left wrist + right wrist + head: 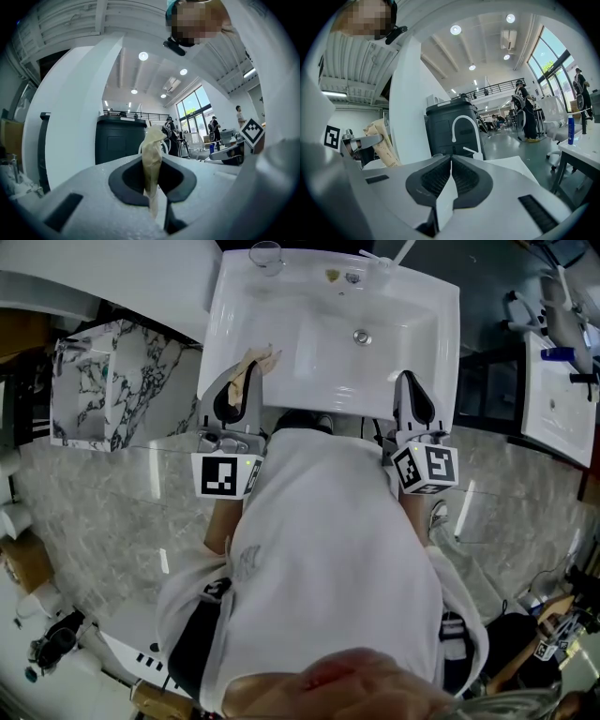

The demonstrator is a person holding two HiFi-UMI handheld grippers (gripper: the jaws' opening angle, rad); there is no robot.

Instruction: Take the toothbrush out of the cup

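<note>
My left gripper is shut on a tan paper-wrapped packet that sticks out past its tips over the left rim of the white sink. In the left gripper view the packet stands upright, pinched between the dark pads of the left gripper. A clear glass cup stands at the sink's far left corner, well beyond both grippers. My right gripper hovers over the sink's front right edge; its jaws meet with nothing held. The packet also shows at that view's left.
A white faucet rises behind the basin. A marble-patterned box stands left of the sink. A second white counter lies at the far right. The person's white-clad body fills the lower middle.
</note>
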